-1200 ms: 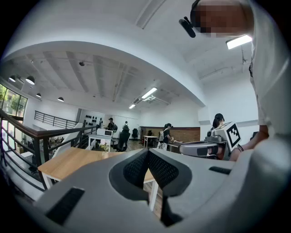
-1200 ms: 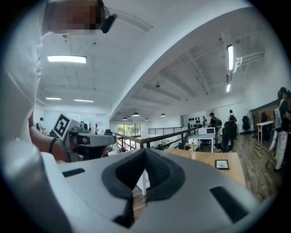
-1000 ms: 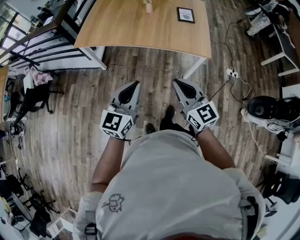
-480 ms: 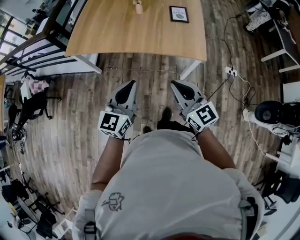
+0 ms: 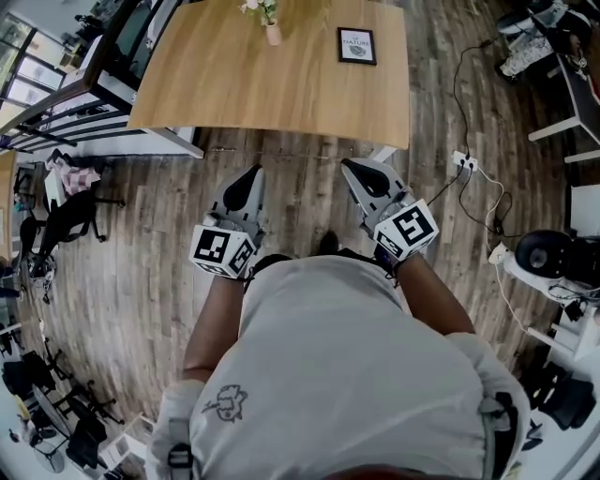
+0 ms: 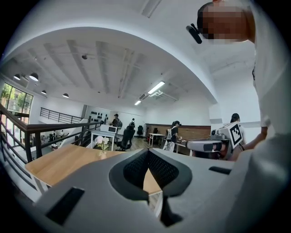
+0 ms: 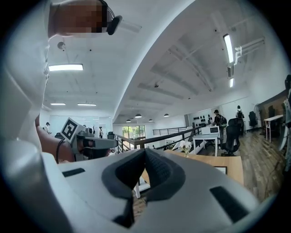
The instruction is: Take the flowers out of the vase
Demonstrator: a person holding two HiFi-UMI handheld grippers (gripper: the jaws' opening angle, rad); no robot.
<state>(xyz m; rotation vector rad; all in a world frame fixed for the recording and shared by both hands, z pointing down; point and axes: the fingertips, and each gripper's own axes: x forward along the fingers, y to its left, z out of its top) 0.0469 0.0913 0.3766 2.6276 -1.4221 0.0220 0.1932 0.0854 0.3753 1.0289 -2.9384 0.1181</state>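
Observation:
A small vase of pale flowers (image 5: 269, 21) stands at the far side of a long wooden table (image 5: 234, 84), ahead of both grippers and well beyond them. From the left gripper view the flowers (image 6: 102, 142) show small beyond the jaws; the right gripper view has the flowers (image 7: 184, 145) a little right of centre. My left gripper (image 5: 251, 172) and right gripper (image 5: 352, 166) are held level over the wooden floor, short of the table's near edge. Each has its jaws closed together with nothing between them.
A black picture frame (image 5: 356, 45) lies on the table right of the vase. A power strip with cables (image 5: 464, 157) lies on the floor at the right. A dark railing (image 5: 84, 89) runs along the table's left. Several people and office chairs are far behind.
Both grippers have come closer to the table. The vase with its flowers, cut off at the picture's top edge before, now shows fully. Both jaws stay shut.

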